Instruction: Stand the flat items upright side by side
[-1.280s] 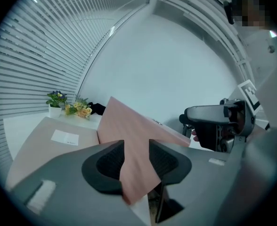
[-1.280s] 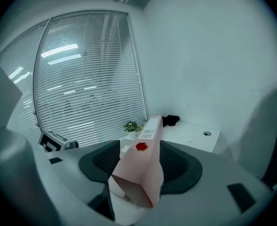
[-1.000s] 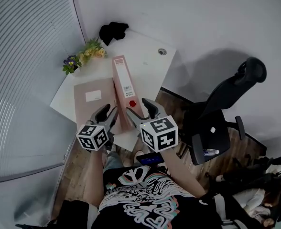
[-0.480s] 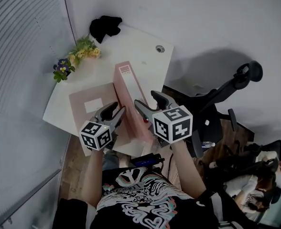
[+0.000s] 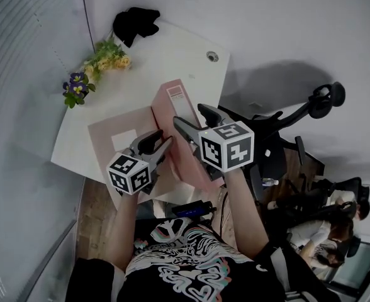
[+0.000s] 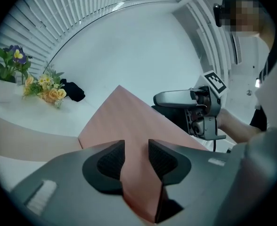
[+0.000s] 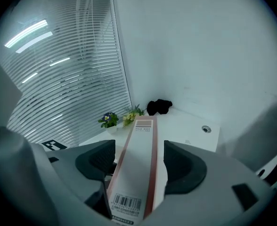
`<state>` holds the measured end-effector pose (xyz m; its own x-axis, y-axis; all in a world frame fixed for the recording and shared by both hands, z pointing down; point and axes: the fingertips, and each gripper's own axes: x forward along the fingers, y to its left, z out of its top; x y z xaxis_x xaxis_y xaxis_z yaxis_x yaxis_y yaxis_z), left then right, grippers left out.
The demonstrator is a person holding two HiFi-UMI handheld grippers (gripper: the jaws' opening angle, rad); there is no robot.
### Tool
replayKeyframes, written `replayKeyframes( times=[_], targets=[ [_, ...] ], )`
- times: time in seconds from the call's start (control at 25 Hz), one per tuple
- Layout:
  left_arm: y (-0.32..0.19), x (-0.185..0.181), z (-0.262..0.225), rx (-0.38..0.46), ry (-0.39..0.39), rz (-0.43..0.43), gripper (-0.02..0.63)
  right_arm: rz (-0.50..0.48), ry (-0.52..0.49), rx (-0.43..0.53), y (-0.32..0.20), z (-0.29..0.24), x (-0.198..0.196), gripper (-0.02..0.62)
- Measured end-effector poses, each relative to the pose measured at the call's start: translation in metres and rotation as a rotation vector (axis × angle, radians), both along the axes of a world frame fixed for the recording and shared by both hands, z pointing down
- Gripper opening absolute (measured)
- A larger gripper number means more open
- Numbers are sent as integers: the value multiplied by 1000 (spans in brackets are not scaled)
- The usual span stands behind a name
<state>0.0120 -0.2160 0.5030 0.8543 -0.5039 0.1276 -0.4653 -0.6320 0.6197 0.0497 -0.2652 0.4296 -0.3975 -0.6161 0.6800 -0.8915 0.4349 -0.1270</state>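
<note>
Dark left pads (image 6: 111,161): your left gripper (image 6: 136,155) holds them narrow, closed from both sides on a pink panel of the box file (image 5: 179,106), which runs back between the jaws.
Right pads (image 7: 101,161): your right gripper (image 7: 138,149) straddles the box file's pale spine at its barcode end. The jaws have just been opening and stand wide, with a slim gap on each side of the spine.
Box file: up on its long side at the near edge of the desk (image 5: 172,52), tilted, with the label end pointing away from you.
Folder (image 5: 119,137): pink, lying flat on the desk just left of the box file, white label facing up.
Far end of the desk: flowers (image 5: 103,58) and a black cloth (image 5: 134,22) near them.
Right of the desk: a dark office chair (image 5: 301,115).
</note>
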Motion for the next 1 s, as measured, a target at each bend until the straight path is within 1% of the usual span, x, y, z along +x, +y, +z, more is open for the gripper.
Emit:
replayKeyframes(
  times=[0.28,0.44,0.52,0.6,0.64,1.0],
  targets=[
    [0,7,7,-52,58,73,143,0,72,-18,-22,9,-9,331],
    [1,9,12,-74,71,90,143,0,90,-50,-26,20,-15,341],
    [0,10,12,-79,77,95,143,-1,116,-62,-28,25,-15,340],
    [-2,11,13,-82,82,99,143,0,145,-71,-30,27,-14,322],
    [-2,12,13,-83,84,103,143,2,151,-77,-31,28,-13,309],
    [-3,10,15,-98,101,116,143,1,156,-86,-31,30,-17,307]
  ],
)
